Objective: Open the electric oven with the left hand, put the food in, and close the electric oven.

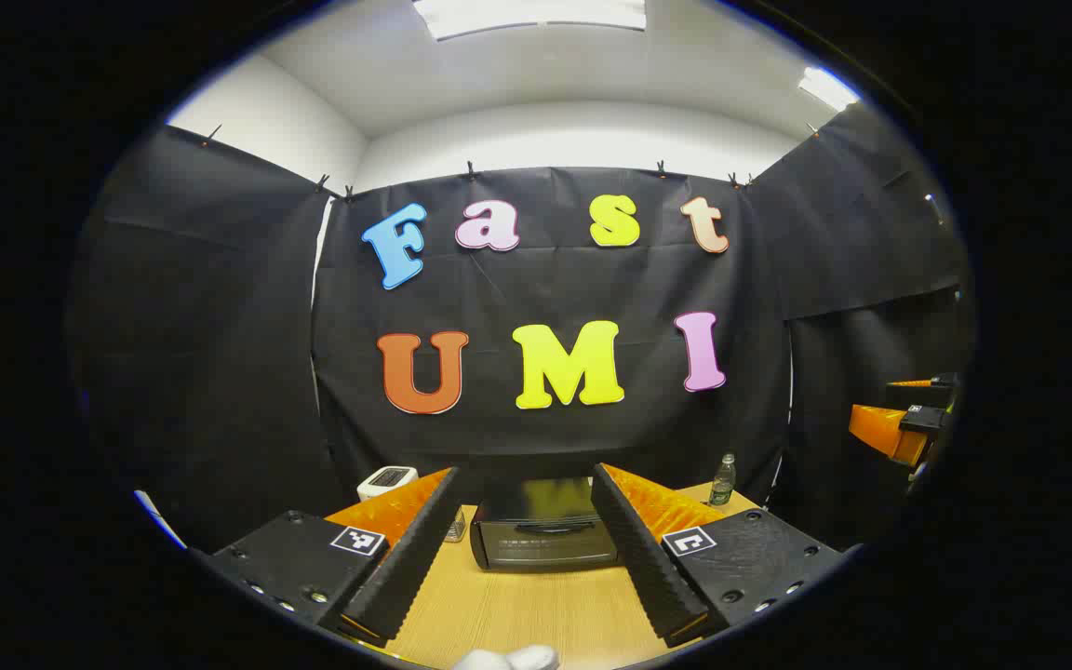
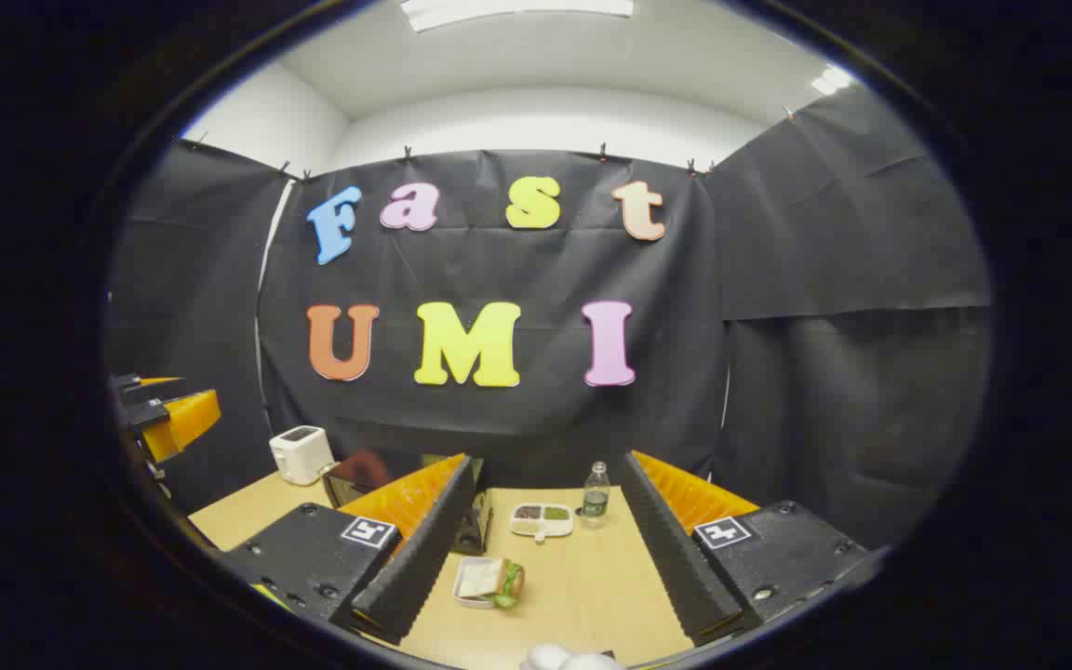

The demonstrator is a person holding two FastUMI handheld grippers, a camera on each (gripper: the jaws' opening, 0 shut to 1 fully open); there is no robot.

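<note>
Tools, left (image 1: 525, 549) and right (image 2: 550, 549), spread wide, holding nothing.

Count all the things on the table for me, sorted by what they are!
Ovens: 1, the oven
Toasters: 1, the toaster
Bottles: 1, the bottle
Food plates: 2, the sandwich plate and the divided tray
Total: 5

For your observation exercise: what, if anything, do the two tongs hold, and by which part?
Nothing is held. Left tongs and right tongs are both open above the table.
</note>
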